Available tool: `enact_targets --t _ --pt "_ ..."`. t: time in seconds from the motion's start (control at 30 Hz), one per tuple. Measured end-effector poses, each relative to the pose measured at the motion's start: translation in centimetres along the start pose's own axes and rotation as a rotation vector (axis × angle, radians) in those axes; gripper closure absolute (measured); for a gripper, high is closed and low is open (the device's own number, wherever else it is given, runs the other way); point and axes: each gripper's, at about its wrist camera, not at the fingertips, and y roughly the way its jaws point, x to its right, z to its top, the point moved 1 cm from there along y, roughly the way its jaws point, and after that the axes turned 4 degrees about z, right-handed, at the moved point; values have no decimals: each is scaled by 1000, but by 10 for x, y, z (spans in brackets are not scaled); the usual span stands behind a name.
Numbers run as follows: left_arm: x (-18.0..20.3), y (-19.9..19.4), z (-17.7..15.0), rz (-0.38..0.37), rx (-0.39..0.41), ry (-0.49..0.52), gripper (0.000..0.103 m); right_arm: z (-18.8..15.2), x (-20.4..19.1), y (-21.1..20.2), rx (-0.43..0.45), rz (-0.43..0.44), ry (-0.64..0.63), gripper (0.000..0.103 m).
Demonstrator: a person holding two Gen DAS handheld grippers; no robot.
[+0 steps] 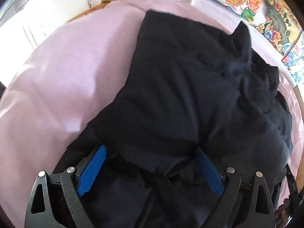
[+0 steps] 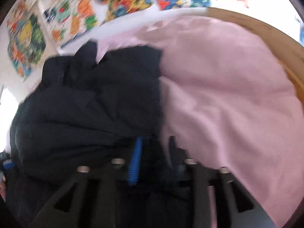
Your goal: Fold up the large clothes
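A large black padded jacket (image 1: 180, 95) lies bunched on a pink sheet (image 1: 66, 76). My left gripper (image 1: 150, 150) is open, its blue pads (image 1: 91, 169) spread wide over the jacket's near edge, with fabric lying between them. In the blurred right wrist view the same jacket (image 2: 95, 104) fills the left half. My right gripper (image 2: 153, 142) has its fingers close together with black fabric between them, at the jacket's right edge beside the pink sheet (image 2: 228, 95).
A wooden rim (image 2: 266, 34) borders the pink sheet on the right. Colourful posters (image 1: 266, 9) cover the wall behind. A bright window (image 1: 28, 28) is at the left. A white rail (image 1: 292, 83) runs along the sheet's far right side.
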Motion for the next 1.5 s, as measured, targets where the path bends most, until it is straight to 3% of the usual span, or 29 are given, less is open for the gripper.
enact_targets --t 0.13,0.2,0.23,0.33,0.4,0.57,0.8,0.93,1.07,1.13,1.27,1.3,1.37,1.43,1.47,1.5 --pt "8 -49 -13 -80 66 84 9 15 8 -37 60 106 73 69" --pt "17 -64 -18 -106 74 158 9 22 5 -47 42 180 73 43" --pt "18 -67 -19 -112 70 181 8 23 2 -47 22 219 63 37" --pt "34 -65 -15 -156 5 249 8 19 -12 -43 -45 285 41 30" --pt "41 -62 -13 -176 -27 255 8 16 -16 -38 -102 271 31 22" --pt "49 -64 11 -186 95 221 8 27 -34 -33 -153 244 -13 21" --pt "99 -43 88 -204 228 220 8 98 -85 6 -155 317 -189 21" --pt "119 -32 125 -167 310 224 8 135 -113 49 -155 330 -183 21" --pt "132 -18 149 -197 330 233 8 172 -135 104 -138 367 -65 22" --pt "135 -8 162 -218 326 206 8 182 -139 125 -123 373 18 27" --pt "140 10 182 -308 292 93 9 173 -148 157 -139 376 152 72" --pt "141 13 185 -325 284 65 9 169 -150 157 -129 372 149 74" --pt "146 23 187 -363 256 11 12 162 -154 145 -86 384 100 79" --pt "156 33 186 -366 219 5 28 159 -155 131 -63 410 59 81" --pt "159 35 185 -363 207 12 40 158 -156 125 -58 416 41 82" --pt "161 34 182 -362 205 24 75 155 -158 116 -56 413 16 83"
